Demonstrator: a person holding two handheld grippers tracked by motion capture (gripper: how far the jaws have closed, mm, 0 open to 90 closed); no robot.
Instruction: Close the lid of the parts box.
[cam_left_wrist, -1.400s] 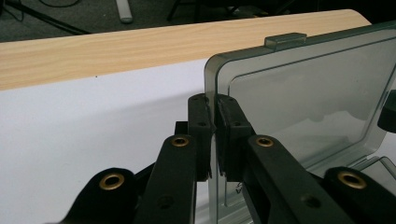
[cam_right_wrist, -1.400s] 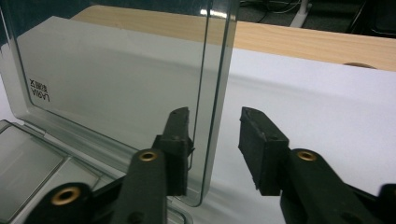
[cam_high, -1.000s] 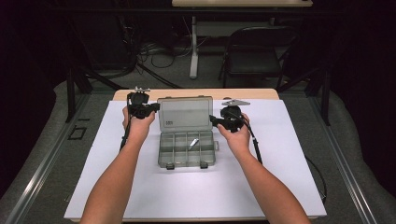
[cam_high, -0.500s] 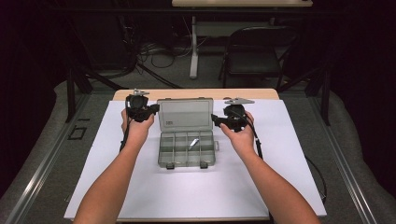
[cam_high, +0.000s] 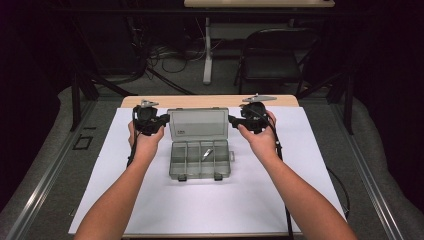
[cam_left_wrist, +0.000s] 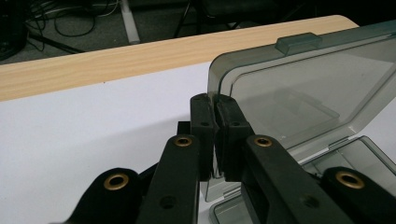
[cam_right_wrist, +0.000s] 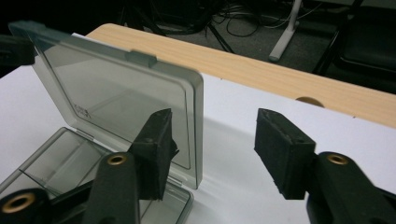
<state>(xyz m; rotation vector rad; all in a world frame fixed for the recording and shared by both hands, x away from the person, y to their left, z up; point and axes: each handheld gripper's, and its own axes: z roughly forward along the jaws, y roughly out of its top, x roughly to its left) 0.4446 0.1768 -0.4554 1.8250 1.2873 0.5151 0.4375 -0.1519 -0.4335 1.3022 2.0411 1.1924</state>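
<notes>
At lid (cam_left_wrist: 299, 88) edge, left claw (cam_left_wrist: 215, 135) clamped.

The left gripper (cam_left_wrist: 214, 135), jaws closed, apparently pinches the box lid's (cam_left_wrist: 299, 93) edge.

Both forearms reach forward from the bottom of the high view, hands raised and well apart. The left gripper (cam_high: 161, 120) has its jaws pinched together. The right gripper (cam_high: 235, 120) has jaws parted, having just been closing.
</notes>
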